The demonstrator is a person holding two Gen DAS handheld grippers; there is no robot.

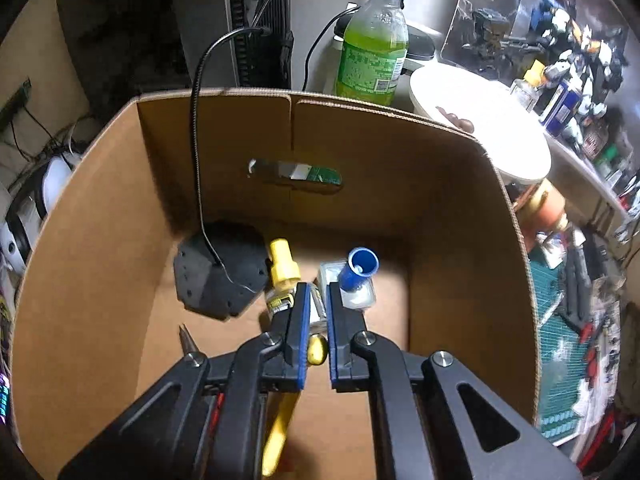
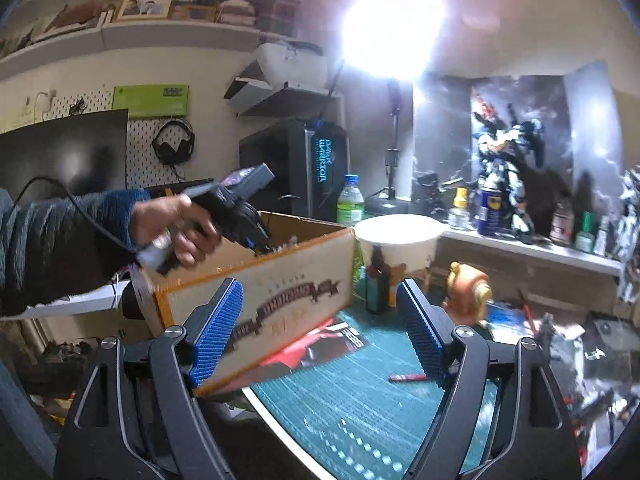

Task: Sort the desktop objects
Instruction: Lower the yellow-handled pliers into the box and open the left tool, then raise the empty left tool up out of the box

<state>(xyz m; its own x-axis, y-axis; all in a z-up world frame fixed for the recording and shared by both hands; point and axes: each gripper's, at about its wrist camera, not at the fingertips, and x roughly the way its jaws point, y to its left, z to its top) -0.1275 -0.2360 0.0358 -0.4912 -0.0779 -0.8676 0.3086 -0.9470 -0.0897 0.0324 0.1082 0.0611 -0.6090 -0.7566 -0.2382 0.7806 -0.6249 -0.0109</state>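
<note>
left gripper (image 1: pixel 318 320) hangs over the cardboard box (image 1: pixel 400 208) with jaws pinched near together and seemingly empty, the yellow-capped bottle (image 1: pixel 282 276) and blue-capped jar (image 1: pixel 358 276) lying just past the tips, while right gripper (image 2: pixel 320 328) is spread wide over the worktop (image 2: pixel 360 400), lower box contents hidden.

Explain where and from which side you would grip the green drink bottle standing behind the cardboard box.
I'd grip the green bottle around its label, above the cardboard box rim, bringing the open right claw in level from the front. It stands upright and round, so fingers close across its width; the box hides its base and the white bowl crowds one side.
</note>
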